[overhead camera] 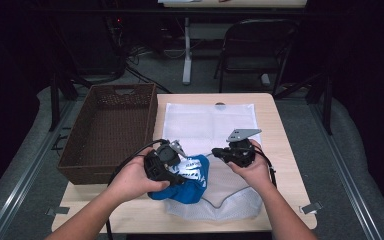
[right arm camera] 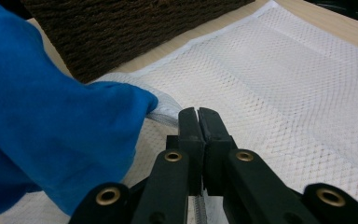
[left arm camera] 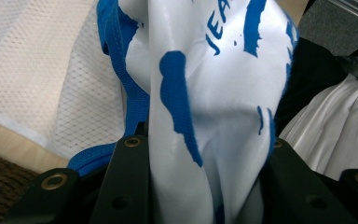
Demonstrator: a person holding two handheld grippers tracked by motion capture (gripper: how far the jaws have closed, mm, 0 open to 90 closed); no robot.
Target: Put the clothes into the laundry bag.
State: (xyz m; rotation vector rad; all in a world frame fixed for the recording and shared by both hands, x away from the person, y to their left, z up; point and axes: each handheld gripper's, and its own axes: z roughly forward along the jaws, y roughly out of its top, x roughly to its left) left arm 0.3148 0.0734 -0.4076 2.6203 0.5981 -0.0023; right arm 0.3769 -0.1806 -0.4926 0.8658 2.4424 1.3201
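The white mesh laundry bag lies flat mid-table; the blue-and-white garment bunches at its near-edge mouth. Left gripper is clamped on the garment, right gripper pinches the bag's rim. Stuffing looks underway; next, push the garment deeper inside.

Light wooden table, white mesh bag, brown wicker basket

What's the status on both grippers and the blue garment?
Left gripper shut on blue-and-white printed garment. Right gripper shut on white mesh laundry bag's opening edge. Garment bunched at bag mouth. Brown woven basket alongside, not obstructing.
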